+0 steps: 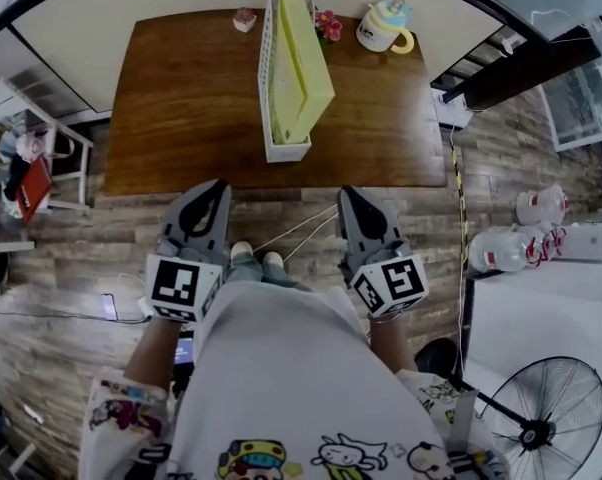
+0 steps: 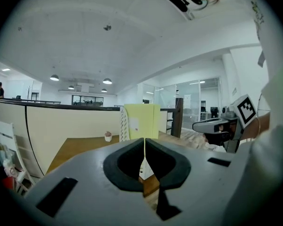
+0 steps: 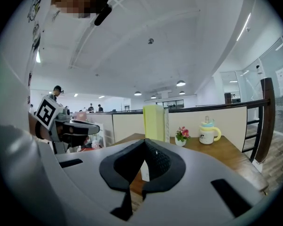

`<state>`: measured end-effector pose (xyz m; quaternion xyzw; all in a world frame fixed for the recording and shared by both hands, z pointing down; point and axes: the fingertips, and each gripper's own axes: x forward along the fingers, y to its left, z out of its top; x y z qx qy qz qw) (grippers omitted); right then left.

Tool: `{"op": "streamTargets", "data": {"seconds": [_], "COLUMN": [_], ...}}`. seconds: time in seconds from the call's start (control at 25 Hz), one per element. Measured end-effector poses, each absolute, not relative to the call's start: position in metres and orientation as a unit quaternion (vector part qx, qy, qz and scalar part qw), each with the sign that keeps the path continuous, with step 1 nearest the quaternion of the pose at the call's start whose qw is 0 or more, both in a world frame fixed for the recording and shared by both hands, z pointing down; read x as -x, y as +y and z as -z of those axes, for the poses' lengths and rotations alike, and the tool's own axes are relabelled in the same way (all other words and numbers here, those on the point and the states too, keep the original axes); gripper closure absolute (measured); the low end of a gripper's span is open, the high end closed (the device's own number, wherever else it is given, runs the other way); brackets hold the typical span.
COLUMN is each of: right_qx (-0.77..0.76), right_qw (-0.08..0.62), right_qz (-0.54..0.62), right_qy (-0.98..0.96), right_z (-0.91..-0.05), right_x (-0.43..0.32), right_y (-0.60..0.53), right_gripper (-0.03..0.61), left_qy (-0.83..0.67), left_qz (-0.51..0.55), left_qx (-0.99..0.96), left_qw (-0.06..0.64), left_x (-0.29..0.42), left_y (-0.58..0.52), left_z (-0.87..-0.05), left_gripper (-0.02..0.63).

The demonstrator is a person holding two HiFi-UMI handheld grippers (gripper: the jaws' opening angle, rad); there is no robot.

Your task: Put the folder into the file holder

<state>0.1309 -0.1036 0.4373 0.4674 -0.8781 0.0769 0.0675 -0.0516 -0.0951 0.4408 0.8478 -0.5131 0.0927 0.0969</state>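
Observation:
The yellow-green folder point(image 1: 301, 63) stands upright inside the white file holder point(image 1: 284, 151) at the middle of the brown table point(image 1: 181, 98). Both grippers are held over the floor in front of the table's near edge, apart from the holder. My left gripper point(image 1: 217, 184) is shut and holds nothing, and so is my right gripper point(image 1: 347, 192). Ahead of the shut left gripper point(image 2: 144, 142) I see the folder point(image 2: 141, 121) in the holder point(image 2: 124, 126). Beyond the shut right gripper point(image 3: 144, 145) the folder point(image 3: 153, 122) and holder point(image 3: 166, 124) show again.
A white and yellow mug point(image 1: 384, 26), a small flower pot point(image 1: 328, 23) and a small pink pot point(image 1: 244, 18) sit along the table's far edge. A white chair point(image 1: 31, 158) stands left of the table. Bottles point(image 1: 511, 243) and a fan point(image 1: 546, 413) are at the right.

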Motion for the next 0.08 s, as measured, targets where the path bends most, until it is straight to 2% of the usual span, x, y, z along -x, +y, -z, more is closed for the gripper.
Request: {"op": "streamTargets", "data": {"seconds": [0.08], "right_qx": [-0.467], "right_qw": [0.067], "right_qz": [-0.076], "right_qy": [-0.878], "right_z": [-0.4387], "right_x": [-0.1318], "right_y": [-0.1037], "right_gripper": [0.578], "left_qy": [-0.509], "left_qz": [-0.093], "left_qx": [-0.851], "left_qw": [0.092], "left_x": [0.0494], "left_y": [-0.0993], "left_z": [-0.4408], "left_gripper": [0.603]}}
